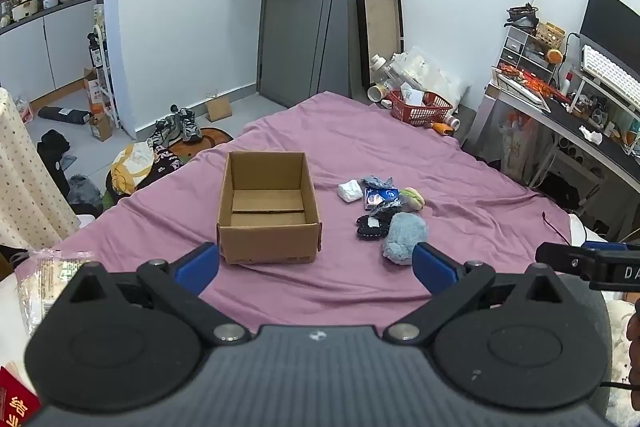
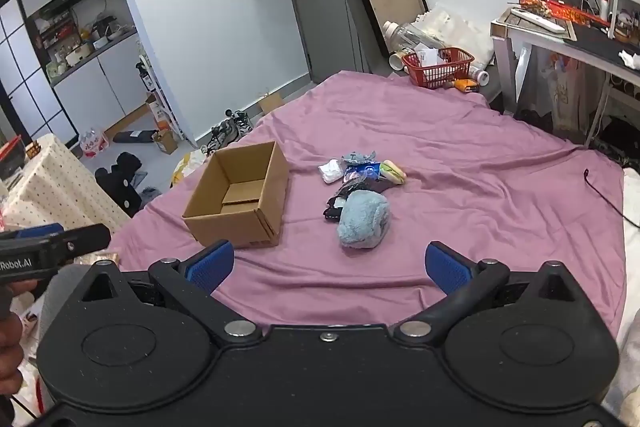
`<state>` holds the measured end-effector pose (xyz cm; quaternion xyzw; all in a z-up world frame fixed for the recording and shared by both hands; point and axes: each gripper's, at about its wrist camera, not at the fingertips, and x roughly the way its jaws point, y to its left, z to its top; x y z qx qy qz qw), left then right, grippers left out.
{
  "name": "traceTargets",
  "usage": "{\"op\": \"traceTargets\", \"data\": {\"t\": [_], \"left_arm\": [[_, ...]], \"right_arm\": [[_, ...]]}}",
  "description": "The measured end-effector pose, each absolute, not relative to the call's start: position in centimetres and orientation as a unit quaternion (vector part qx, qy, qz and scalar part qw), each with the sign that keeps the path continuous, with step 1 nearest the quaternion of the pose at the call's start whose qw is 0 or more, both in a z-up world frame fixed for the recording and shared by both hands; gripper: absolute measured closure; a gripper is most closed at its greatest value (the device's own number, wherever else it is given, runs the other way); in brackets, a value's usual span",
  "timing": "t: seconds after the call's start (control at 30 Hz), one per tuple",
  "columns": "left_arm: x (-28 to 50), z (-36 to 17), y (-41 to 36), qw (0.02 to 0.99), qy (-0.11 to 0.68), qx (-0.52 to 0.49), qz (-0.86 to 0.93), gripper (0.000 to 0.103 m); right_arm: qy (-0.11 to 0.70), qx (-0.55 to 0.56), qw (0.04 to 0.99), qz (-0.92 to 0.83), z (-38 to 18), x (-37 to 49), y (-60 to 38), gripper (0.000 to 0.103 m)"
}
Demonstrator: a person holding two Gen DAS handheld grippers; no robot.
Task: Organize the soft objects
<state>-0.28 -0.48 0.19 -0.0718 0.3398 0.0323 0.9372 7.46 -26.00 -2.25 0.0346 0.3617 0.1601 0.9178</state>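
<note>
On the bed (image 1: 460, 155), the cardboard box (image 1: 269, 207) sits empty, flaps up. Right of it, apart, soft objects (image 1: 384, 207) huddle together, bare purple sheet all around. Left claw (image 1: 316, 267) and right claw (image 2: 329, 267) both gape wide, holding nothing.

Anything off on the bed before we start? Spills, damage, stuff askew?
Nothing stands out. Cardboard box sits upright, open and empty on the purple sheet; the soft items, including the blue plush, lie heaped loosely beside it. Both grippers, left and right, are open and hold nothing.
</note>
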Motion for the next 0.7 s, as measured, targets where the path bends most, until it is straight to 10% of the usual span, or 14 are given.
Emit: {"op": "traceTargets", "data": {"t": [0.7], "left_arm": [[-0.28,0.16,-0.76,0.938,0.339,-0.07,0.033,0.001]], "right_arm": [[0.368,0.022,0.916,0.159,-2.57,7.48,-26.11,0.0]]}}
